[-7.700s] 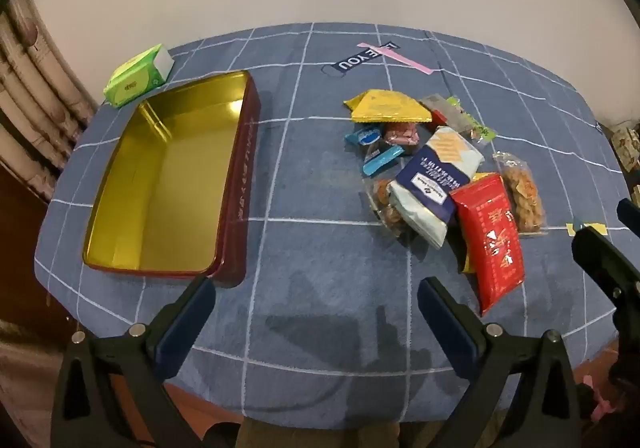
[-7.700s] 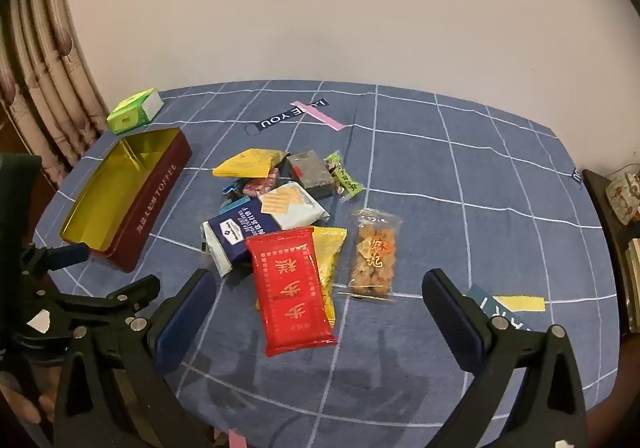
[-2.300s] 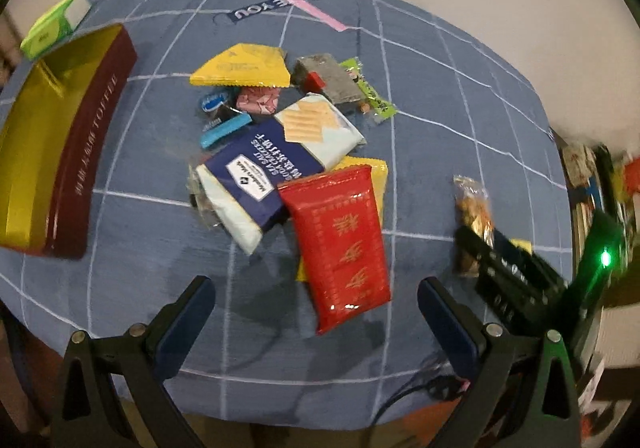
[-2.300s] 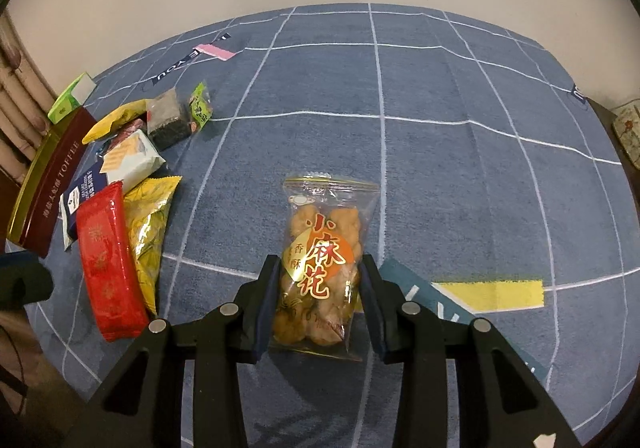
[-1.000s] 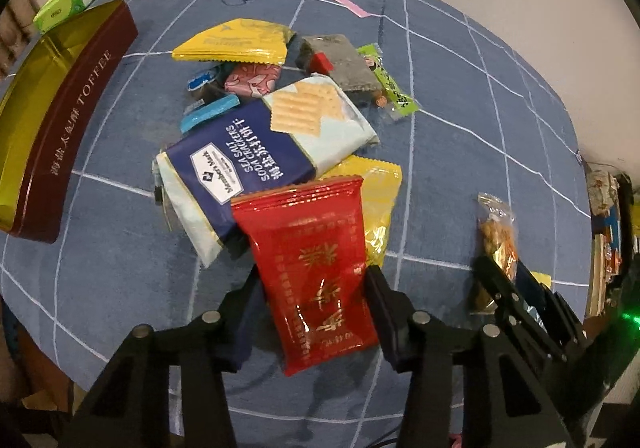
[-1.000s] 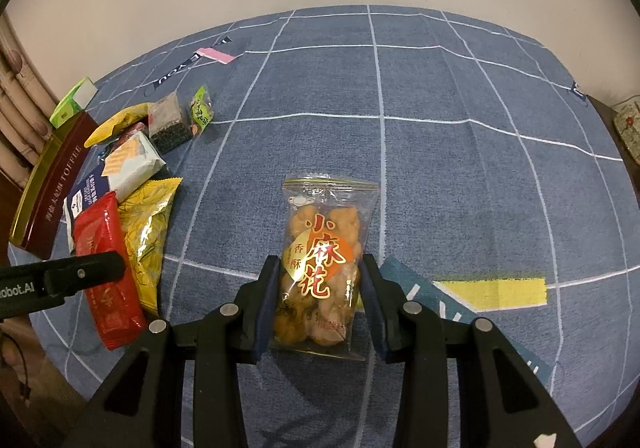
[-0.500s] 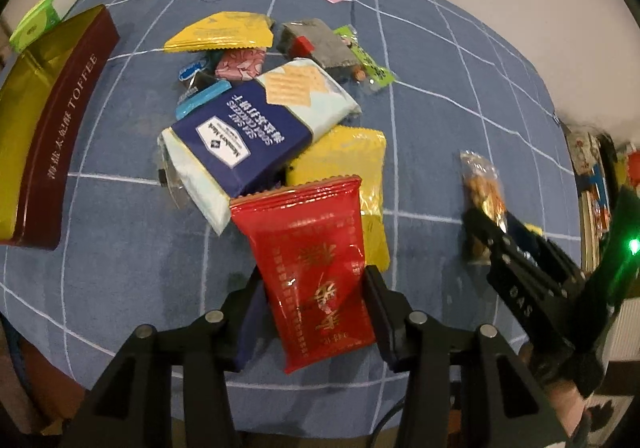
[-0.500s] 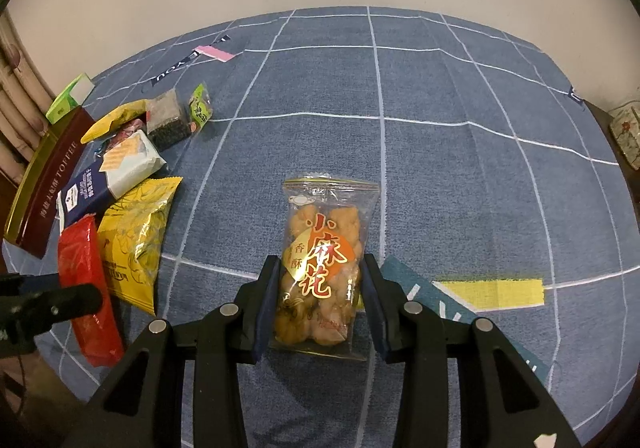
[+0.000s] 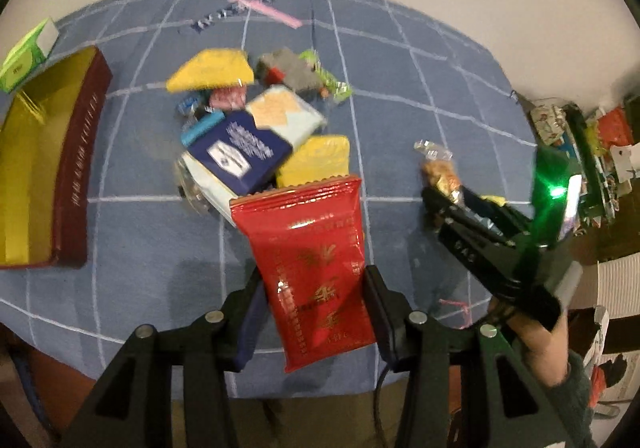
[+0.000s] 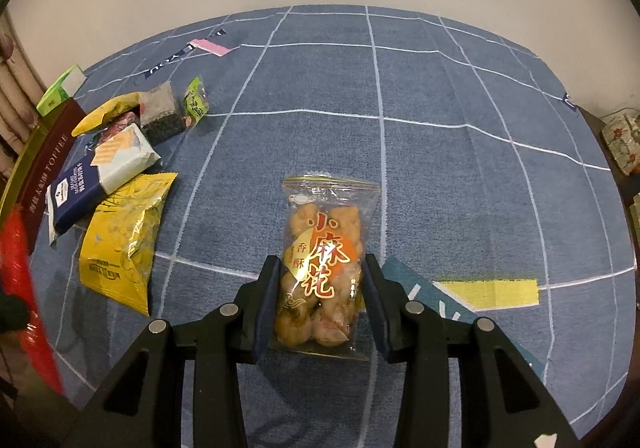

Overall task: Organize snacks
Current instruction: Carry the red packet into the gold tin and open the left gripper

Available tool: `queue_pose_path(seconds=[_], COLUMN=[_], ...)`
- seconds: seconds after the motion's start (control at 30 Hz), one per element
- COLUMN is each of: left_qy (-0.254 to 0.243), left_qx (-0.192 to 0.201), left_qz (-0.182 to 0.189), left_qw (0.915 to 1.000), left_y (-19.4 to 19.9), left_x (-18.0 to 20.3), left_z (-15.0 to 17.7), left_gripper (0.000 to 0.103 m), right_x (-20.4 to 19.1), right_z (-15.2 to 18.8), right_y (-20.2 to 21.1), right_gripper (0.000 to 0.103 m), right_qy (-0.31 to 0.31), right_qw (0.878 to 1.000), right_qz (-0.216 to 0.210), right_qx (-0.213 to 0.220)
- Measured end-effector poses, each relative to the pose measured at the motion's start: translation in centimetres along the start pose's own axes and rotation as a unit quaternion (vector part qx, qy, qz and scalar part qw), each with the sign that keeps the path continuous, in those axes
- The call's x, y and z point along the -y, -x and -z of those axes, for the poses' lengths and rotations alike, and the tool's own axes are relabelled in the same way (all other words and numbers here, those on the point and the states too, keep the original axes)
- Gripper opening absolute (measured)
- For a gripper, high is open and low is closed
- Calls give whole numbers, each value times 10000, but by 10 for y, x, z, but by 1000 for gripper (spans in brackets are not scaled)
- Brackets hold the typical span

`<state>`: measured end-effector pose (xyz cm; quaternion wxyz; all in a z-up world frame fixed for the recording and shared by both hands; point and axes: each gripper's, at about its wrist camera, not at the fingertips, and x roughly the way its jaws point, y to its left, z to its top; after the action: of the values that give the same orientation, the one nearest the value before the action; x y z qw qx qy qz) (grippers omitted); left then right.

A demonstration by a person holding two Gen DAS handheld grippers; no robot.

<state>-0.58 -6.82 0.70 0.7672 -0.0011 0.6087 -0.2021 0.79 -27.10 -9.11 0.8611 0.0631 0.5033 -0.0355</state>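
Observation:
My left gripper point(image 9: 312, 312) is shut on a red snack packet point(image 9: 312, 260) and holds it above the blue checked tablecloth point(image 9: 140, 232). My right gripper point(image 10: 320, 300) is shut on a clear bag of fried dough twists point(image 10: 324, 260), which also shows in the left wrist view point(image 9: 438, 172). A pile of snacks lies mid-table: a navy cracker pack point(image 9: 240, 148), a yellow packet point(image 9: 316, 160), a yellow triangle packet point(image 9: 212, 70). The open gold-lined toffee tin point(image 9: 76, 156) stands at the left.
A green box point(image 9: 24, 56) lies behind the tin. A pink strip point(image 9: 266, 10) and a dark label lie at the far side. A yellow and teal tag point(image 10: 488, 292) lies right of my right gripper. Cluttered shelves stand off the table's right edge.
My left gripper closed on the red packet and has lifted it up and back off the pile, uncovering the yellow packet. My right gripper keeps its hold on the dough twist bag.

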Motion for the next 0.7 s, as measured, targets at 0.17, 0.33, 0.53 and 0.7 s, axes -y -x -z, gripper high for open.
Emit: queue_pose_path(seconds=[0.17,0.33,0.53,0.7], left_qy=[-9,252,572,547], left_qx=[322,519,568,544], left_qz=[-115,-325,-857,-1533], left_qw=[9994,9978,9931,9852], left_y=[32,57,76,79], left_x=[-20,-63,-138,-196], left_z=[-16,-32,-46,-58], left_gripper=[48,48,48,48], right_x=[-3,-6,-5,-7], right_z=[-3,-3,-2,-3], right_y=[-1,-2,-2,-2], right_gripper=[39,38,37,37], right_qy=[-23,-39,-106,-134], right_qw=[9999,9998,9996,9993], right_qz=[95,212,260,336], right_qx=[-42,-48,-73,-86])
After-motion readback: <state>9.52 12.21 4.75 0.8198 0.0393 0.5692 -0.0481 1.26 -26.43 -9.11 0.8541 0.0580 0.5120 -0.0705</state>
